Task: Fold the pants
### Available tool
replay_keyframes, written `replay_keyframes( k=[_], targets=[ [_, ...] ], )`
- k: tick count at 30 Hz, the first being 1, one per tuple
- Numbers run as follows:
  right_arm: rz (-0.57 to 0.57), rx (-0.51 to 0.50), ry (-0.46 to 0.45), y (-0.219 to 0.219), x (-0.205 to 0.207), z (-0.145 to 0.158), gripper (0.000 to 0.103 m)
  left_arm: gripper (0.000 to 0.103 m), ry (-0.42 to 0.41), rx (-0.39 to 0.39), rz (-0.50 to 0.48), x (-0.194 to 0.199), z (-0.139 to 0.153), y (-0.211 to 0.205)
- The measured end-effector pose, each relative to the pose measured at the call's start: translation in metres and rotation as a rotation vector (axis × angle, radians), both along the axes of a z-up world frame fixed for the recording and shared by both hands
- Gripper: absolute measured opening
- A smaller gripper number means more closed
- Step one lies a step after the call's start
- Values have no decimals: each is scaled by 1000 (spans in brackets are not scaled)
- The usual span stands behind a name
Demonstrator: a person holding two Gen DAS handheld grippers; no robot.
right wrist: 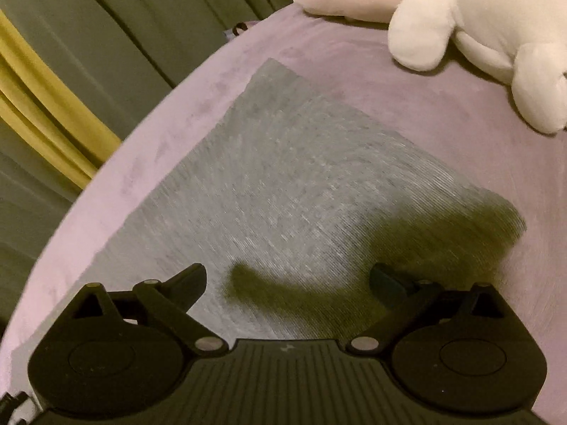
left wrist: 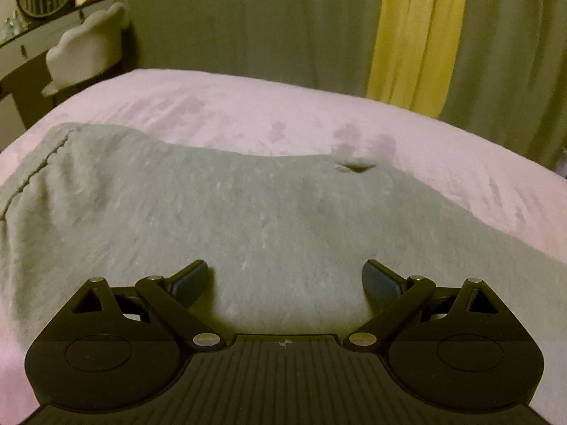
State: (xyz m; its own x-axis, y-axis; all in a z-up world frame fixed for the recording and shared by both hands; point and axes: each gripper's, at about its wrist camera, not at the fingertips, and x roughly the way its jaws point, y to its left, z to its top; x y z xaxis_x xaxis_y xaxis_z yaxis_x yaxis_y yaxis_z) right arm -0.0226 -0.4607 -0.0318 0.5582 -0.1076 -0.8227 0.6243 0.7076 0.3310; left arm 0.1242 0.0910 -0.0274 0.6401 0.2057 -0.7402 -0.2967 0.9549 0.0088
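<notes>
No writing shows. My left gripper (left wrist: 287,276) and right gripper (right wrist: 287,276) gape empty over fuzzy grey pants (left wrist: 248,219) on the velvety lilac bed (left wrist: 443,163); 1 plush toy (right wrist: 478,28) lies beyond.

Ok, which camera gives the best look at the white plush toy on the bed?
The right wrist view. The white plush toy lies at the far edge of the pink bedspread, beyond the grey pants, with its rounded limbs visible. The left wrist view shows none of it, only pants, bedspread and curtains.
</notes>
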Motion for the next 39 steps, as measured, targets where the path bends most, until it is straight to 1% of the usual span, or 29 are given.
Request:
replay_keyframes(
  k=[3,5,6,10,13,16,17,19,22,25,27,28,29,30,31,33,34,35,36,37,38,39],
  targets=[
    [8,-34,36,8,5,1,99,99,25,-13,23,9,-9,10],
    [24,-64,70,13,11,0,99,99,18,-15,38,11,-12,15],
    [35,-81,87,16,14,0,99,100,11,-4,44,12,-13,17],
    [63,-134,140,24,22,-2,99,102,-17,77,56,16,-17,17],
    [56,-134,137,25,20,-1,99,103,-51,163,89,17,-18,19],
    [16,-100,90,19,13,0,99,103,-74,235,151,14,-14,24],
    [7,-87,75,17,11,0,99,103,-73,245,167,13,-12,26],
    [-9,-57,43,12,6,1,99,102,-65,233,172,10,-8,31],
    [-48,12,-31,2,-6,2,99,102,-45,228,135,0,-2,28],
    [-134,155,-172,-19,-30,0,98,102,-48,239,72,-13,7,14],
    [-205,274,-271,-33,-53,-4,96,102,-70,215,66,-21,15,9],
    [-240,324,-307,-39,-65,-5,92,102,-81,187,66,-26,19,7],
    [-261,350,-327,-44,-74,-5,90,102,-91,151,68,-30,22,4],
    [-278,363,-342,-50,-86,-4,83,102,-99,103,69,-35,24,3],
    [-289,357,-351,-54,-96,-3,76,102,-105,48,67,-40,25,3],
    [-298,293,-333,-60,-115,3,73,102,-97,-48,66,-48,26,1],
    [-295,269,-324,-63,-123,4,67,102,-83,-94,64,-53,25,-3],
    [-292,267,-324,-67,-130,3,66,102,-68,-125,60,-55,24,-6],
    [-301,277,-325,-69,-135,0,65,102,-47,-144,56,-56,21,-9],
    [-322,290,-317,-72,-138,-4,63,102,-26,-145,54,-56,18,-12],
    [-352,305,-302,-75,-142,-8,57,102,-12,-132,50,-57,16,-16],
    [-378,323,-298,-78,-145,-11,48,102,-3,-109,40,-57,15,-21]
  ],
)
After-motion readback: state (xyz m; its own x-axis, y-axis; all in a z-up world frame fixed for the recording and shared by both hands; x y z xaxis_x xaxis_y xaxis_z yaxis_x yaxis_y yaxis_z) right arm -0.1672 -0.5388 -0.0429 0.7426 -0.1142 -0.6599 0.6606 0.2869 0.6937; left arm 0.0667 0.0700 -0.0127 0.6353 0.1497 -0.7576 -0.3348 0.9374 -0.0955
